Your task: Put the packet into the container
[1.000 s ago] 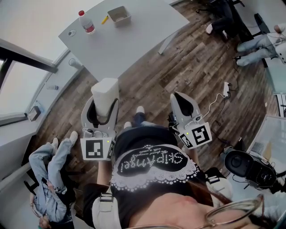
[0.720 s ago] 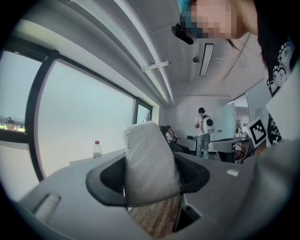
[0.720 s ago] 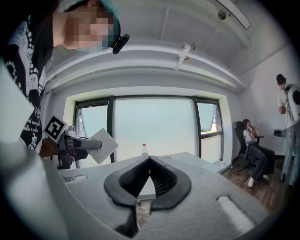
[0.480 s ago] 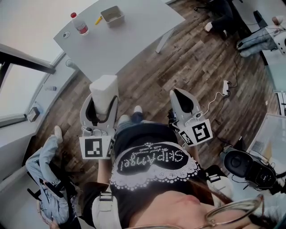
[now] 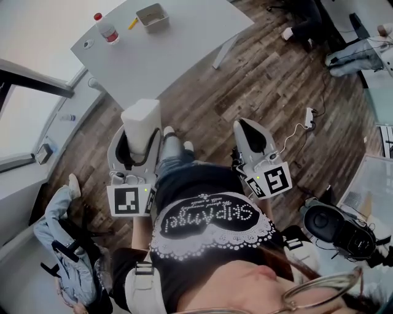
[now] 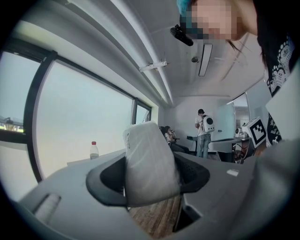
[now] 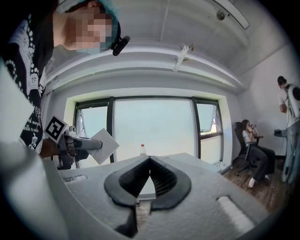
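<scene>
Between the left jaws: packet point(image 6: 149, 159), white and soft, clamped at its lower part by the left gripper point(image 5: 140, 146); most of it stands free above the pads.
Right gripper point(image 7: 150, 161): jaws together, nothing between them.
Container point(image 5: 152, 16): at the far end of the table point(image 5: 184, 55), well apart from the packet, near a bottle point(image 5: 106, 28).
Risk, grip: the tall free end may lean or slip out, since only the base is pinched.
Risk, placing: the bulky packet may catch the container's rim or nudge the bottle.
Head view only: the container and the gap to it.
Left gripper view only: pads pressing the packet's sides; the packet hides the container.
</scene>
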